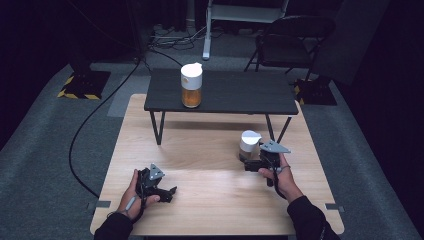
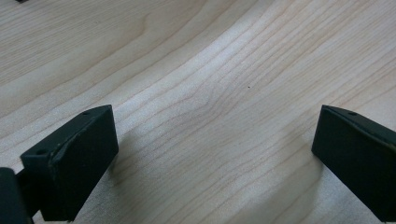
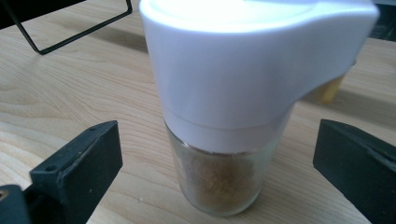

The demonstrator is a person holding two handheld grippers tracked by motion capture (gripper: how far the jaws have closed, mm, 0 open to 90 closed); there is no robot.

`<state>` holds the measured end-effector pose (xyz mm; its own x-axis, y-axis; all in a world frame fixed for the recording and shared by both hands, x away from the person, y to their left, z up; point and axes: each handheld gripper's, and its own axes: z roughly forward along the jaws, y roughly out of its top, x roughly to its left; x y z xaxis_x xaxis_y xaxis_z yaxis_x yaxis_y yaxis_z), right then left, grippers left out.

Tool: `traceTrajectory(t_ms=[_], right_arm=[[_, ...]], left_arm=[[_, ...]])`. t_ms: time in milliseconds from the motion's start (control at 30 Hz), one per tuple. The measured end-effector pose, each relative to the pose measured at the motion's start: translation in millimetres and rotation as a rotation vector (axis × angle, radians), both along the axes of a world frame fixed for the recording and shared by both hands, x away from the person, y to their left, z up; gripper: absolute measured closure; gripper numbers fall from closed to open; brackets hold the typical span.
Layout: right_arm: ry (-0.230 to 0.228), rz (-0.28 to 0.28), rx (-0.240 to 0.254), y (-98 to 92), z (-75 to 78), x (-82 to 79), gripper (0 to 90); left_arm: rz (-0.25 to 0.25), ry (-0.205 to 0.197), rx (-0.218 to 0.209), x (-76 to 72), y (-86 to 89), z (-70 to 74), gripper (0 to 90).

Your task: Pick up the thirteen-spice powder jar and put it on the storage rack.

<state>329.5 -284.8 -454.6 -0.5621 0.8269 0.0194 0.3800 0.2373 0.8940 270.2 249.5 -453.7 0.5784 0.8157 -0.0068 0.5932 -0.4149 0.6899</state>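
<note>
Right gripper (image 3: 217, 154) jaws apart astride spice jar (image 3: 224, 182) | we judge glass light, slippery, breakable | grip below cap.

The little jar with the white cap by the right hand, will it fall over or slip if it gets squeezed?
The jar looks tall with a big white cap, so a high push may tip it. Its clear glass-like wall could be slippery. It seems partly filled with brown powder, probably light. The right hand-held gripper is open around it.

Right of frame centre on the light wooden bench (image 1: 210, 200): small white-capped glass spice jar (image 1: 248, 144); upper centre, on the low black metal shelf (image 1: 235, 95): taller white-lidded jar of amber liquid (image 1: 191, 85).
</note>
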Motion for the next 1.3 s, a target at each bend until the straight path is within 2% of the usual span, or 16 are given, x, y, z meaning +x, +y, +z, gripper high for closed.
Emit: traceTrajectory(t_ms=[333,800,933,1033,1067,1100,1300], right_arm=[[0.009,-0.010,0.013,10.9,-4.4,7.0,1.2],[-0.010,-0.052,0.038,26.5,-11.3,9.7,2.0],[-0.016,-0.079,0.049,30.6,-13.5,8.7,9.7],[-0.023,-0.101,0.063,31.3,-14.4,8.4,21.7],[-0.023,-0.101,0.063,31.3,-14.4,8.4,21.7],[-0.024,-0.114,0.072,30.5,-14.7,8.4,27.3],[-0.030,-0.114,0.056,31.6,-13.7,9.0,29.0]], left_arm=[[0.000,0.000,0.000,0.1,0.0,0.1,0.4],[0.000,0.000,0.000,0.0,0.0,0.0,0.4],[0.000,0.000,0.000,0.0,0.0,0.0,0.4],[0.000,0.000,0.000,0.0,0.0,0.1,0.4],[0.000,0.000,0.000,0.0,0.0,0.0,0.4],[0.000,0.000,0.000,0.0,0.0,0.0,0.4],[0.000,0.000,0.000,0.0,0.0,0.0,0.4]])
